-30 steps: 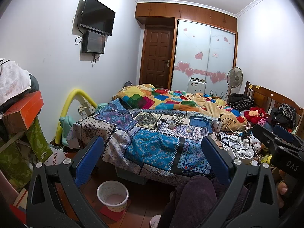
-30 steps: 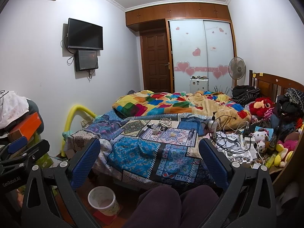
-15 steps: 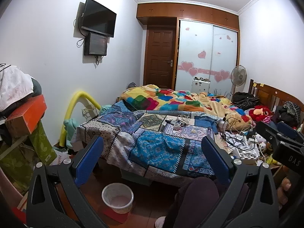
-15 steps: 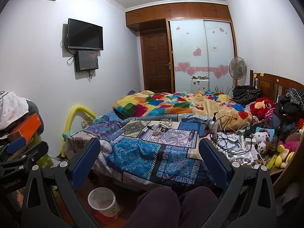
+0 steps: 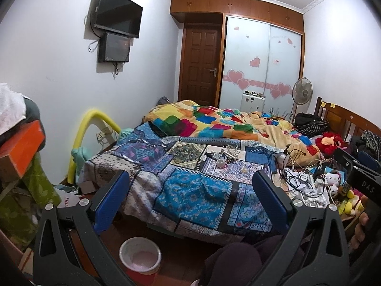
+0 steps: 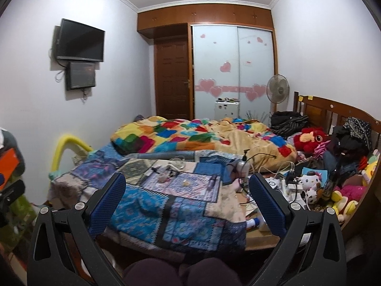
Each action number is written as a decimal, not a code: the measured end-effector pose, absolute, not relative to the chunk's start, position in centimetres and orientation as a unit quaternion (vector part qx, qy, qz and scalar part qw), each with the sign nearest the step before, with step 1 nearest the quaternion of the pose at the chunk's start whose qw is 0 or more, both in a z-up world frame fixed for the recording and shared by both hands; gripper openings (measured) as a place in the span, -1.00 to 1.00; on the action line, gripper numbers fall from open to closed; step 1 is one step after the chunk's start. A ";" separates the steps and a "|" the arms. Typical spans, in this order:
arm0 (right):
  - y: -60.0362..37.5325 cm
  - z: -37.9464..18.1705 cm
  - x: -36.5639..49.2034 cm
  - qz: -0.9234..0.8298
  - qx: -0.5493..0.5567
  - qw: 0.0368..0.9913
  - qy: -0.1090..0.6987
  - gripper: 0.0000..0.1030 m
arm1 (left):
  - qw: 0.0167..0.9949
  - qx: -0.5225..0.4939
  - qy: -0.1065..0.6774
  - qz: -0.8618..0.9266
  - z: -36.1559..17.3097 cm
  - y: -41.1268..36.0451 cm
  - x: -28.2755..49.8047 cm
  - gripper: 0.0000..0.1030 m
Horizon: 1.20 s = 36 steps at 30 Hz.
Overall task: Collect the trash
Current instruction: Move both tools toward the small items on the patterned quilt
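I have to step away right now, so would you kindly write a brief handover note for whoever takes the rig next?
Left claw: open, empty, held above the floor before the bed's near edge.
Right claw: open, empty, aimed over the bed.
Trash bin: on the floor by the bed's near edge, in front of the person's knees; I see no trash in it.
Patchwork blanket: small loose items sit mid-bed, too small to identify; cables and chargers to their right are probably not trash.
Done: nothing collected so far.
Left: pick out trash on the bed, drop it in the bin.
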State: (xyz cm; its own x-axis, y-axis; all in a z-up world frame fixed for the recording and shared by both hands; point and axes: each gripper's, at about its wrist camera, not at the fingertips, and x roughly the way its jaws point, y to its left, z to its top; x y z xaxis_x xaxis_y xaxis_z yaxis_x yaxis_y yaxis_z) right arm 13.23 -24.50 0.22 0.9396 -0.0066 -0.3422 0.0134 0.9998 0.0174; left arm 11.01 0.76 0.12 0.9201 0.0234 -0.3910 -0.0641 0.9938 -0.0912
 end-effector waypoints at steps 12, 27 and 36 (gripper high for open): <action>-28.3 -2.3 22.4 -0.047 -0.034 0.973 0.224 1.00 | 0.967 -0.050 0.251 0.011 -3.0 -2.3 24.9 1.00; -31.8 -11.6 35.5 -0.030 -0.010 0.923 0.384 0.99 | 0.934 -0.020 0.355 -0.025 -12.7 -6.4 41.8 1.00; -33.6 -16.2 42.9 -0.033 0.053 0.907 0.417 0.98 | 0.914 -0.033 0.402 -0.054 -18.8 -8.0 51.1 0.96</action>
